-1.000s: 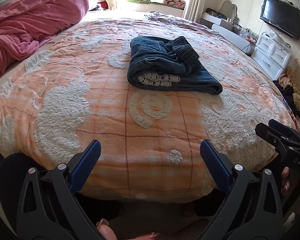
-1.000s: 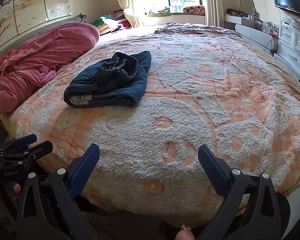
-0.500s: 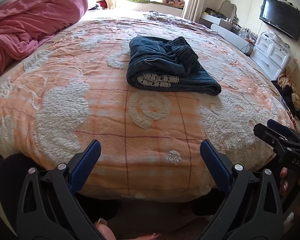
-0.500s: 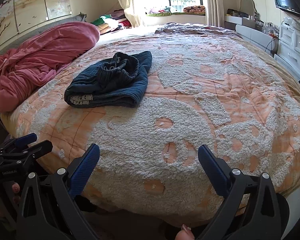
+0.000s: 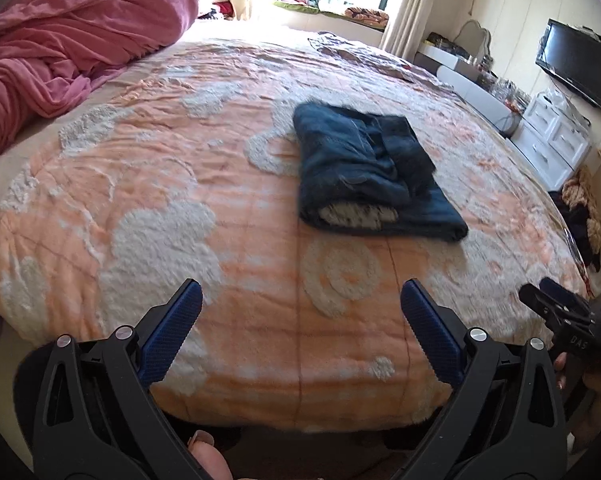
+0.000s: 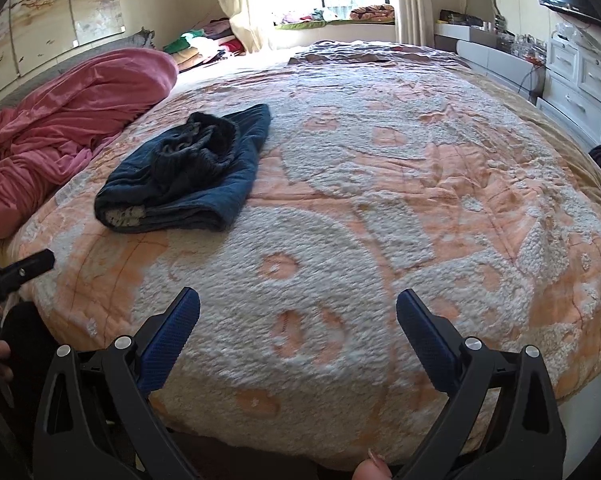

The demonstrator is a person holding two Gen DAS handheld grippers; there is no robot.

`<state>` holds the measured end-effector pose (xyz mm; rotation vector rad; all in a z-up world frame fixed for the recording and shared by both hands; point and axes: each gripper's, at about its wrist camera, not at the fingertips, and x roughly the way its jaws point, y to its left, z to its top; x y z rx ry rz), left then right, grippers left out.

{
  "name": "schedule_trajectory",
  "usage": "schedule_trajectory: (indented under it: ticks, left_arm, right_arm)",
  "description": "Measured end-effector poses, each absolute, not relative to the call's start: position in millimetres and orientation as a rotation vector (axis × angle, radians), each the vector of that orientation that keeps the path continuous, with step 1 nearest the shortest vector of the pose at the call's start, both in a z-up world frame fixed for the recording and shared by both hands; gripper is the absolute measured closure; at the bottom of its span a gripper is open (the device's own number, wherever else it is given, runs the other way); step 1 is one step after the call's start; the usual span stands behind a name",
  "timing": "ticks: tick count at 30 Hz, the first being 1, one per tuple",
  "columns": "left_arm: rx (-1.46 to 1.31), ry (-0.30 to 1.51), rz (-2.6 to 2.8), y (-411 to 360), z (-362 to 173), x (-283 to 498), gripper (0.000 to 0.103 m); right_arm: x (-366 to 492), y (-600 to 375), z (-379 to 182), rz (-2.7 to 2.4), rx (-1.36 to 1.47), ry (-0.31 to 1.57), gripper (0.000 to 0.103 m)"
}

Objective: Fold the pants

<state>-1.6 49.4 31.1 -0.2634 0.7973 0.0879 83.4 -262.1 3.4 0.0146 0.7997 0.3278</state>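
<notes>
Left gripper (image 5: 300, 312) spread, empty, now slightly nearer bed (image 5: 100, 184) than half second ago. Right gripper (image 6: 298, 314) spread, empty, barely shifted. Pants (image 5: 364, 176) ahead of both, well apart, lying folded, unmoved. Folding looks done; grippers idle.

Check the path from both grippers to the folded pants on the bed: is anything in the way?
Nothing visible blocks either. Between the open left gripper and the dark blue pants lies only bare orange bedspread. The open right gripper also faces bare cover. The pink blanket sits off to the left, apart from the pants.
</notes>
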Motion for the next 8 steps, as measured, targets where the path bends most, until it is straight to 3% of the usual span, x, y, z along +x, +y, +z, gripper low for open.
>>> schedule_trajectory:
  ticks: [3, 8]
  left_arm:
    - [-0.221, 0.787, 0.197, 95.4, 39.2, 36.8, 0.009]
    - [-0.160, 0.915, 0.392, 193.9, 13.1, 127.1, 0.009]
  right_arm:
    - [116.0, -306.4, 8.5, 0.211, 0.055, 0.788, 0.005]
    - [203.0, -410.1, 9.8, -0.092, 0.037, 0.812, 0.005]
